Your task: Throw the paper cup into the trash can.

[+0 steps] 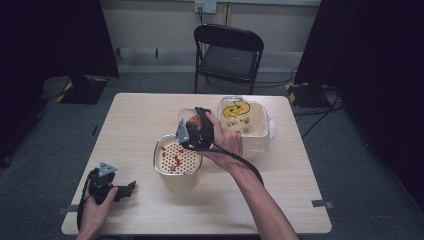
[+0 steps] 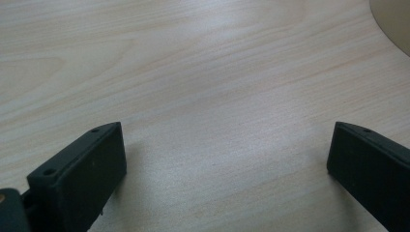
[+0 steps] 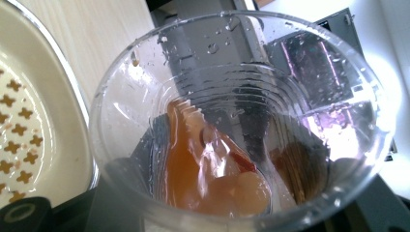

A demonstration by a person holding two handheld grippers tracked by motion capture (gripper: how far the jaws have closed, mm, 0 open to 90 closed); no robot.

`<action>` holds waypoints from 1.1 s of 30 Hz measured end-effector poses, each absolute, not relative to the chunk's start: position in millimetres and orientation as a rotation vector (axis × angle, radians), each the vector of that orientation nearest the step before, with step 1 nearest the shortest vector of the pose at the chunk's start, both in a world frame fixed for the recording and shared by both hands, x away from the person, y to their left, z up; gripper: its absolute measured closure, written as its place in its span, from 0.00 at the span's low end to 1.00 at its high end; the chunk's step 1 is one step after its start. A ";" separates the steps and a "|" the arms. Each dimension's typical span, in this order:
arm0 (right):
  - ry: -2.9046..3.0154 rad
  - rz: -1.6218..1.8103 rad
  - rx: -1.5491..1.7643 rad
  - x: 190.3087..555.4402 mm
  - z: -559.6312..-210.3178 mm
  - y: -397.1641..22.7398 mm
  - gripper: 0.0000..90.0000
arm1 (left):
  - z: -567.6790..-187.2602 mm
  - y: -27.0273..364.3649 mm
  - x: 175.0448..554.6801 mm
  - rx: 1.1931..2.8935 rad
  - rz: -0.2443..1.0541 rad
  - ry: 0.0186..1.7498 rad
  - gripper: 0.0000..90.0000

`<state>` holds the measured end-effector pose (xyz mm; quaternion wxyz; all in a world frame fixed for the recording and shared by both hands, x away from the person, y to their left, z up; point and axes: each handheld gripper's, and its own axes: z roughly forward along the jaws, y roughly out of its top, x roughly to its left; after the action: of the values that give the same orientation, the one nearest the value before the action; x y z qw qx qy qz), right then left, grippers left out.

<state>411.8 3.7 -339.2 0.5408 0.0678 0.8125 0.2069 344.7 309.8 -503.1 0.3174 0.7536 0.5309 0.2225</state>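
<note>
One clear cup [image 3: 237, 125] sat clenched in your right gripper [image 1: 192, 131], tipped left over the strainer bowl [image 1: 177, 157] to drain it. Your left gripper [image 1: 112, 189] rested released at the table's [image 1: 280, 200] near-left, out of the way.

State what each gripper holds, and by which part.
Right gripper: clear plastic cup, gripped around its side wall. Left gripper: nothing, jaws open over the table.

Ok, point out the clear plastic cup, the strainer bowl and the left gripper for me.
clear plastic cup [image 3: 232, 121]: right gripper view, inner wall above the orange liquid.
strainer bowl [image 1: 176, 156]: high view, perforated insert.
left gripper [image 1: 131, 186]: high view, between the fingertips of its open jaws.
</note>
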 end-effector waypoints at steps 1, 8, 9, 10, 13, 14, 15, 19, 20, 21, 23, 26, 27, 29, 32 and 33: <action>1.928 0.469 0.142 412.4 -341.4 4.8 0.50 | -503.1 309.9 344.7 1.984 0.586 1.397 0.00; 1.894 0.320 0.022 413.2 -352.0 11.9 0.50 | -503.1 309.9 344.7 1.984 0.586 1.397 0.00; 1.890 0.311 0.021 413.1 -352.9 12.6 0.50 | -503.1 309.8 344.7 1.983 0.585 1.397 0.00; 1.883 0.294 0.008 413.3 -353.8 12.8 0.50 | -503.2 309.8 344.7 1.982 0.583 1.397 0.00; 1.866 0.248 -0.022 413.5 -356.3 13.3 0.50 | -503.1 309.9 344.7 1.984 0.586 1.397 0.00; 1.853 0.226 -0.038 413.6 -357.4 13.7 0.50 | -503.1 309.9 344.7 1.984 0.586 1.397 0.00; 1.853 0.208 -0.040 412.8 -359.1 14.2 0.50 | -503.1 309.8 344.7 1.982 0.584 1.397 0.00; 1.834 0.156 -0.078 411.4 -361.6 17.5 0.51 | -503.1 309.8 344.7 1.982 0.584 1.398 0.00; 1.831 0.148 -0.088 411.0 -361.3 18.5 0.51 | -503.2 309.8 344.7 1.982 0.584 1.397 0.00; 1.827 0.139 -0.097 410.5 -361.4 19.4 0.51 | -503.1 309.9 344.7 1.984 0.585 1.397 0.00; 1.816 0.126 -0.111 409.9 -361.6 20.7 0.51 | -503.2 309.8 344.7 1.982 0.584 1.397 0.00; 1.791 0.092 -0.142 409.3 -363.2 21.9 0.51 | -503.1 309.8 344.7 1.983 0.585 1.397 0.00; 1.779 0.069 -0.161 409.0 -363.6 22.3 0.51 | -503.2 309.8 344.7 1.982 0.583 1.397 0.00; 1.759 0.048 -0.185 408.0 -364.2 22.8 0.51 | -503.2 309.8 344.7 1.982 0.583 1.397 0.00; 1.709 0.007 -0.232 406.7 -363.3 23.5 0.51 | -503.1 309.8 344.8 1.983 0.584 1.397 0.00; 1.709 0.007 -0.232 406.7 -363.3 23.5 0.51 | -503.1 309.8 344.7 1.982 0.584 1.398 0.00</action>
<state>406.7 23.5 -363.3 0.6508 -0.1021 0.7524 0.0032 344.7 309.8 -503.1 0.3177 0.7534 0.5311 0.2221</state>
